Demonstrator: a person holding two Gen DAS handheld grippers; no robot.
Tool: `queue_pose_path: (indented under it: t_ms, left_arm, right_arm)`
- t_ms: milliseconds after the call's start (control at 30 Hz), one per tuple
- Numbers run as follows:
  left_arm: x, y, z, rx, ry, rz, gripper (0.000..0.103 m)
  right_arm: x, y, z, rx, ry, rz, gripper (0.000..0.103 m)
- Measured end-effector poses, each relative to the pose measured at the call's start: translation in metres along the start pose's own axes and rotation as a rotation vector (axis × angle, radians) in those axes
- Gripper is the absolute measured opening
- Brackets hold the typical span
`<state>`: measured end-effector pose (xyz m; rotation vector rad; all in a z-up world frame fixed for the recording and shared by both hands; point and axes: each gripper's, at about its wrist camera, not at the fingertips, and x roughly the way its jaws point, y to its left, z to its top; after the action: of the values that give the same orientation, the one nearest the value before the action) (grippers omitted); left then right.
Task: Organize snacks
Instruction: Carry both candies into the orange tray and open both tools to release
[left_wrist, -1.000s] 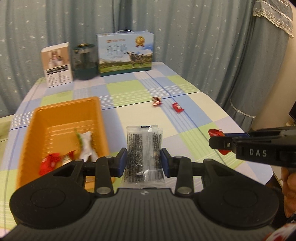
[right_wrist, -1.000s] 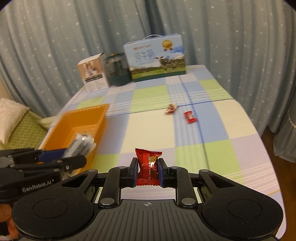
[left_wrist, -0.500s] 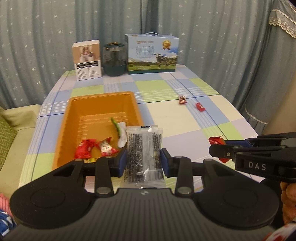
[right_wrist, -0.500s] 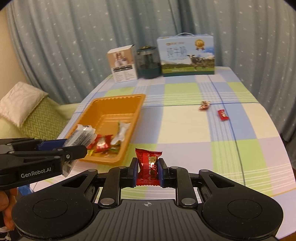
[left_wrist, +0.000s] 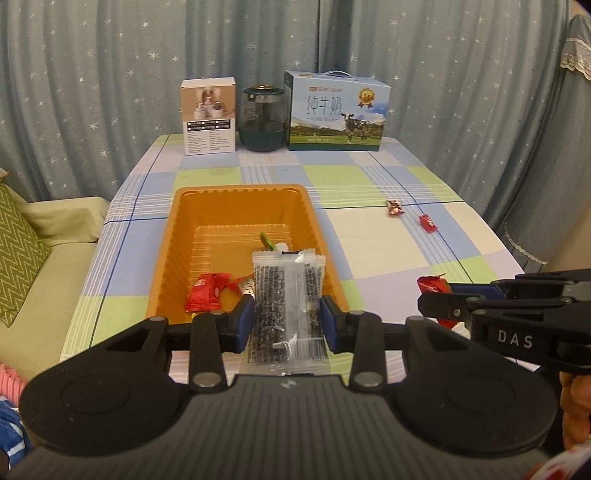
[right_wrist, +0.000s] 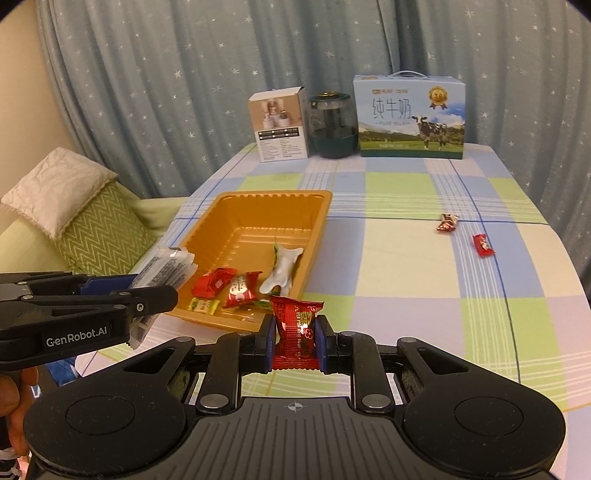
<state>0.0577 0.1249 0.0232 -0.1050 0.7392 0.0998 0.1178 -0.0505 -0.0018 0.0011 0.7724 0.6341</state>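
Observation:
My left gripper (left_wrist: 287, 320) is shut on a clear packet of dark snack (left_wrist: 288, 295), held over the near end of the orange tray (left_wrist: 236, 192). Inside the tray lie red candies (left_wrist: 207, 291) and a white-green wrapper (right_wrist: 281, 269). My right gripper (right_wrist: 294, 341) is shut on a red candy packet (right_wrist: 296, 334), just in front of the tray's near right corner (right_wrist: 258, 325). In the right wrist view the left gripper (right_wrist: 147, 291) enters from the left with its packet (right_wrist: 162, 269). Two small red candies (left_wrist: 394, 207) (left_wrist: 427, 222) lie on the checked tablecloth to the right.
At the table's far edge stand a white box (left_wrist: 208, 116), a dark glass jar (left_wrist: 263, 119) and a milk carton box (left_wrist: 337, 110). A sofa with a green zigzag cushion (right_wrist: 99, 236) is on the left. Curtains hang behind. A hand (right_wrist: 14, 402) holds the left gripper.
Both grippers have swung left with their packets, so the tray has shifted from the left side toward the middle of both views. Their grips have not changed.

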Motion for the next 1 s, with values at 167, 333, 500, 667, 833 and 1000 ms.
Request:
queue_pose_path:
  t_ms: [167, 333, 500, 667, 833, 1000]
  left_arm:
    - [0.004, 0.008, 0.001, -0.014, 0.004, 0.004, 0.035]
    - [0.009, 0.016, 0.005, -0.029, 0.005, 0.009, 0.035]
    - [0.017, 0.028, 0.009, -0.039, 0.01, 0.016, 0.035]
    - [0.027, 0.037, 0.016, -0.041, 0.015, 0.02, 0.035]
    - [0.041, 0.045, 0.024, -0.04, 0.018, 0.022, 0.035]
    - [0.059, 0.054, 0.031, -0.043, 0.029, 0.026, 0.035]
  right_arm:
    - [0.007, 0.002, 0.005, -0.005, 0.003, 0.005, 0.022]
    - [0.016, 0.007, 0.012, -0.015, 0.004, 0.013, 0.022]
    - [0.029, 0.011, 0.02, -0.022, 0.008, 0.023, 0.022]
    - [0.044, 0.016, 0.028, -0.03, 0.014, 0.035, 0.022]
    - [0.061, 0.02, 0.039, -0.037, 0.016, 0.042, 0.022]
    - [0.08, 0.023, 0.05, -0.044, 0.023, 0.046, 0.022]
